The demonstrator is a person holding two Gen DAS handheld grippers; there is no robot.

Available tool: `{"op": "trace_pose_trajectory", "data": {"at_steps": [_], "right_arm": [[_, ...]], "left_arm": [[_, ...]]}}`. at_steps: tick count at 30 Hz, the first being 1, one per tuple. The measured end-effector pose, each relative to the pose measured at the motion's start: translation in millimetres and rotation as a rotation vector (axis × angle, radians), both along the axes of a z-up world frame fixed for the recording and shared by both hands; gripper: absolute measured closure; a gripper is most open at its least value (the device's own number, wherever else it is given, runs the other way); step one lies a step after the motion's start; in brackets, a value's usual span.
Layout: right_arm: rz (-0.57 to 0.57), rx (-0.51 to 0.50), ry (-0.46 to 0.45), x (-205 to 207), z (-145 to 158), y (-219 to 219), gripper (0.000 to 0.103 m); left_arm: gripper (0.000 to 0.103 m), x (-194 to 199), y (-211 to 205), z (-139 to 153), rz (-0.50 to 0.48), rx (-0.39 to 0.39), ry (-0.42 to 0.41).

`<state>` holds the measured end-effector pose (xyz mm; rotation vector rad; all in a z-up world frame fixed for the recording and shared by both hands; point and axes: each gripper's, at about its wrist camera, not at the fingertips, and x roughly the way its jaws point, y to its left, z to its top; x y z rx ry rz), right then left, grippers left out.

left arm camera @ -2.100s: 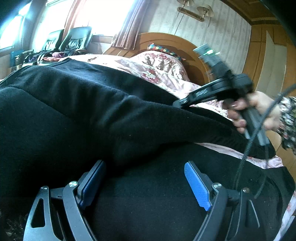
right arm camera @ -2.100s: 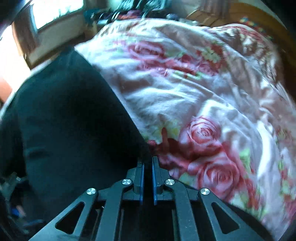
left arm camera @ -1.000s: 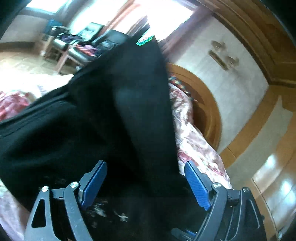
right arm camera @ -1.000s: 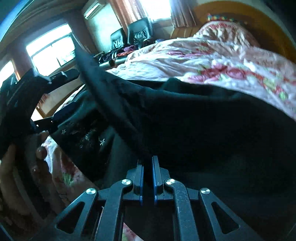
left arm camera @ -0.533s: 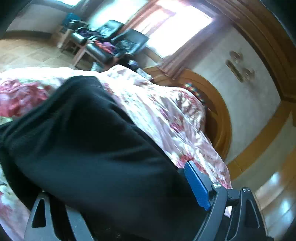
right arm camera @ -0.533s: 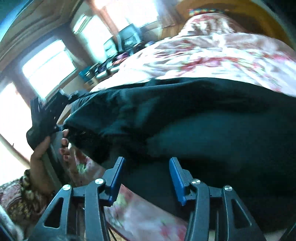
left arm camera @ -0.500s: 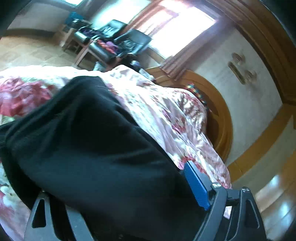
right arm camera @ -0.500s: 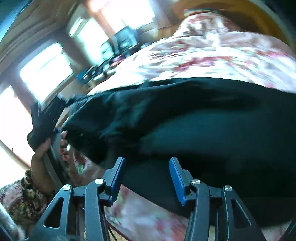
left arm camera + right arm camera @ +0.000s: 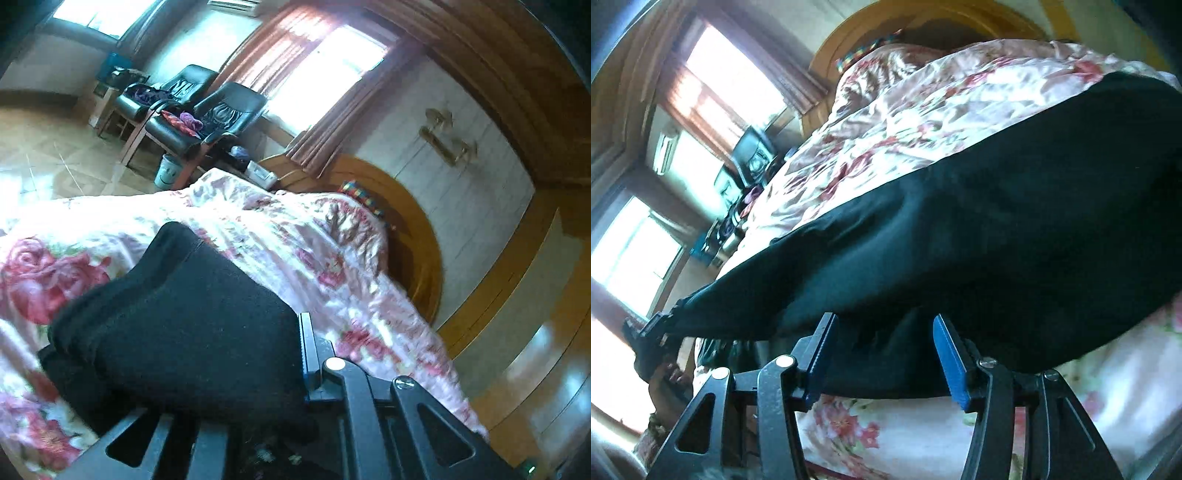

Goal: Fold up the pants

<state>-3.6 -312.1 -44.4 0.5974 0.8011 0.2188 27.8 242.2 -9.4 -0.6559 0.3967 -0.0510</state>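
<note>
The black pants point(image 9: 177, 325) lie folded over on a bed with a pink floral quilt point(image 9: 295, 240). In the left wrist view the cloth bunches thickly over my left gripper point(image 9: 236, 373); only its right finger point(image 9: 308, 354) shows, pressed against the cloth, and the gripper looks shut on the bunch. In the right wrist view the pants point(image 9: 997, 206) stretch wide across the quilt point(image 9: 905, 122). My right gripper point(image 9: 882, 354) is open, its blue pads either side of the near edge of the cloth. The left gripper point(image 9: 646, 339) shows at far left, holding the pants' end.
A wooden headboard point(image 9: 417, 229) and a colourful pillow point(image 9: 360, 195) are at the bed's far end. Two black armchairs point(image 9: 207, 114) stand by a curtained window point(image 9: 325, 70). Tiled floor point(image 9: 44, 155) lies left of the bed.
My right gripper opened and let go of the pants, which now lie folded over. My left gripper's fingers have closed in on the bunched cloth.
</note>
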Motion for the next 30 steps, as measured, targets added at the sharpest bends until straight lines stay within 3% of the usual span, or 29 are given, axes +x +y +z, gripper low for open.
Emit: {"op": "trace_pose_trajectory", "data": {"at_steps": [2,3,5,7,9,13,17,20,23,25,26,27,28,30], "right_arm": [[-0.035,0.018,0.018,-3.4,-2.2,-9.2,0.048],[-0.047,0.024,0.022,-3.2,-3.6,-13.5,0.048],[-0.098,0.042,0.029,-6.1,-4.2,-26.7,0.048],[-0.157,0.082,0.028,-9.1,-4.9,-41.4,0.048],[-0.23,0.116,0.028,-15.8,-5.8,-60.4,0.046],[-0.402,0.203,0.025,-29.3,-11.9,-107.9,0.042],[-0.485,0.262,-0.033,-29.1,-8.5,-141.8,0.042],[-0.517,0.214,-0.075,-19.9,-1.5,-163.7,0.042],[-0.55,0.222,-0.039,-3.8,-8.9,-186.6,0.043],[-0.57,0.213,-0.001,7.5,-11.5,-192.6,0.056],[-0.56,0.201,0.009,11.8,-8.9,-194.3,0.063],[-0.543,0.19,0.011,13.3,-5.8,-190.2,0.086],[-0.52,0.172,0.004,15.7,3.0,-188.8,0.096],[-0.51,0.152,-0.046,9.4,24.3,-187.6,0.096]], "left_arm": [[0.096,6.2,3.5,-20.6,0.035,0.003,0.112],[0.096,13.6,7.1,-35.5,0.051,-0.017,0.2],[0.087,23.9,13.5,-49.8,0.079,-0.089,0.275],[0.065,25.8,18.0,-52.6,0.097,-0.139,0.251],[0.061,25.0,19.1,-53.6,0.089,-0.174,0.222],[0.059,22.4,22.6,-57.8,0.079,-0.213,0.216],[0.059,25.2,30.0,-69.0,0.054,-0.308,0.22],[0.059,21.2,29.9,-69.6,0.058,-0.303,0.223],[0.062,21.6,26.7,-68.3,0.044,-0.278,0.234],[0.069,28.5,23.7,-69.1,0.034,-0.276,0.254],[0.084,30.7,24.5,-69.2,0.026,-0.278,0.271],[0.089,32.6,25.5,-69.4,0.015,-0.287,0.282],[0.093,33.7,25.6,-67.7,0.01,-0.294,0.286],[0.096,27.6,28.9,-57.7,0.014,-0.285,0.265]]}}
